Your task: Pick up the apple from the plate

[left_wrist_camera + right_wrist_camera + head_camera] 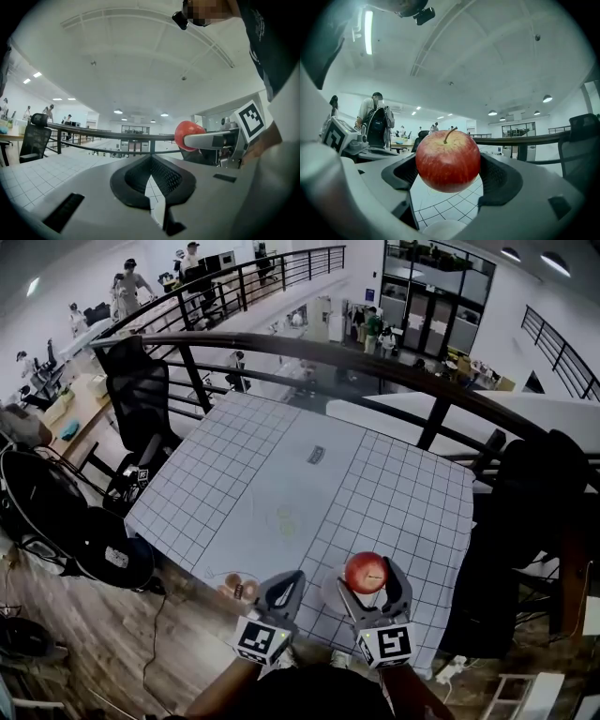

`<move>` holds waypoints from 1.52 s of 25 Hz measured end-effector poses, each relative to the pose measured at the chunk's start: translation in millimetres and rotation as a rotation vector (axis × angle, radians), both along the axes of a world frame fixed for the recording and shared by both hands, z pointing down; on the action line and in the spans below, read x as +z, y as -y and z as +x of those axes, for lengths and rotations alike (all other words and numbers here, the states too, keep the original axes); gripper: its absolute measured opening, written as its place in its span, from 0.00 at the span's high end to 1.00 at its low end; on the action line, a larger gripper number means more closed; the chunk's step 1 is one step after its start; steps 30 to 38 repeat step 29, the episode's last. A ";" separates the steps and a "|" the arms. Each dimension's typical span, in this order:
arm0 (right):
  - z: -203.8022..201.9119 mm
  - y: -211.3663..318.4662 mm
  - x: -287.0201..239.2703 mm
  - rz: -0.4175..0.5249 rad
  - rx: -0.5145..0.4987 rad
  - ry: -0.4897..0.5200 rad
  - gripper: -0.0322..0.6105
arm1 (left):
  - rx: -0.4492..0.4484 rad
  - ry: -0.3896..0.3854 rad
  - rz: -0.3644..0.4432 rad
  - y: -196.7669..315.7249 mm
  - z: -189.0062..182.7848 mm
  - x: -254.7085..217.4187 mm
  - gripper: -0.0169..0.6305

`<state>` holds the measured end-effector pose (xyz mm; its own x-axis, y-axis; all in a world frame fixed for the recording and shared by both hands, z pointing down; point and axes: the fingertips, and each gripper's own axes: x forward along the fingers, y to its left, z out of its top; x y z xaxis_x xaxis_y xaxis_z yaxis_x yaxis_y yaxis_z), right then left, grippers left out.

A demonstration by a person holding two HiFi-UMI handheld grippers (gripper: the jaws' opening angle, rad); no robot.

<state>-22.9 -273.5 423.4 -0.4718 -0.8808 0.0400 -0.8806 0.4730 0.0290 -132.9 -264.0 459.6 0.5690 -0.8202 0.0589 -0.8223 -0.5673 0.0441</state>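
A red apple (365, 571) with a short stem hangs just above the table's near edge, and my right gripper (367, 572) is shut on it. In the right gripper view the apple (447, 161) fills the gap between the dark pads (502, 180), and the gripper (448, 165) holds it by its sides. The white plate (329, 594) lies under it, its rim (439, 229) showing below the apple. My left gripper (287, 581) hovers left of the plate, shut on nothing. From the left gripper view (151, 165) the apple (186, 133) shows to the right.
The table (281, 484) has a white grid cloth, with a small dark label (316, 455) near its middle. A small clear dish (238, 588) with brown pieces sits at the near edge by my left gripper. A black railing (309, 348) runs behind; office chairs (141, 395) stand at the left.
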 end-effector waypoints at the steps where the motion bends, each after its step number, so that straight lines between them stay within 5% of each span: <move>1: 0.0 -0.7 -3.4 0.016 0.000 -0.006 0.30 | 0.002 -0.001 0.005 0.0 0.0 -1.9 0.95; 9: 3.0 0.0 -17.6 0.085 0.008 -0.036 0.30 | 0.009 0.004 0.024 0.5 3.2 -7.8 0.95; 38: 12.6 0.2 -12.1 0.073 0.047 -0.029 0.30 | 0.015 -0.022 0.024 6.2 7.7 -13.5 0.95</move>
